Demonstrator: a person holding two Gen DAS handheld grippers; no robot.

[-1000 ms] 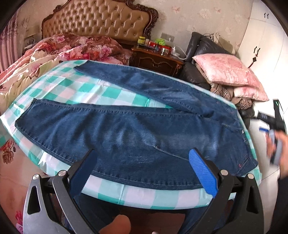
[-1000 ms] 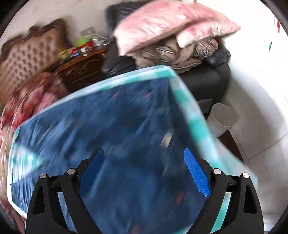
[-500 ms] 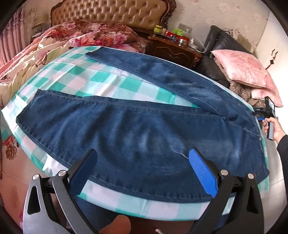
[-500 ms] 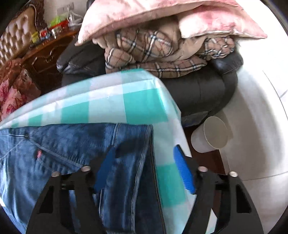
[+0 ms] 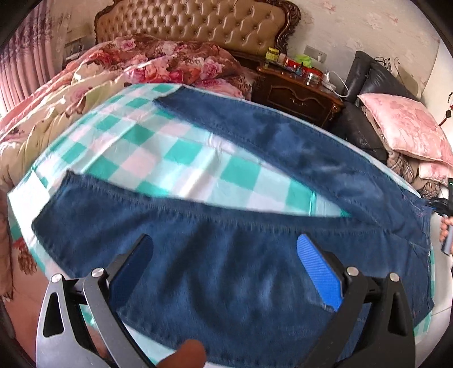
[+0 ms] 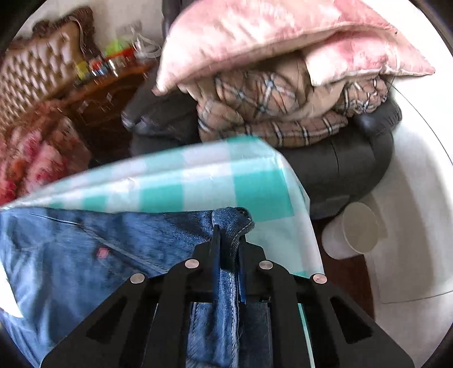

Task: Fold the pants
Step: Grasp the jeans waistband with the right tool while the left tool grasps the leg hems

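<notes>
Blue jeans (image 5: 232, 254) lie spread flat on a green-and-white checked cloth (image 5: 175, 158), the two legs splayed apart toward the left. My left gripper (image 5: 223, 252) hovers open over the near leg, nothing between its blue pads. In the right wrist view my right gripper (image 6: 228, 243) is shut on the waistband corner of the jeans (image 6: 232, 223), pinching a fold of denim near the corner of the cloth (image 6: 254, 186). The right gripper (image 5: 441, 206) also shows at the far right edge of the left wrist view, held by a hand.
A bed with floral bedding (image 5: 158, 65) and a tufted headboard (image 5: 198, 22) lies behind. A dark nightstand (image 5: 294, 93) with small items stands at the back. A black armchair (image 6: 354, 158) holds pink pillows (image 6: 271, 36) and plaid blankets. A white cup (image 6: 356, 232) sits beside the cloth's corner.
My right gripper travelled to the jeans' waistband corner and closed on it. My left gripper moved left along the near leg, staying open.
</notes>
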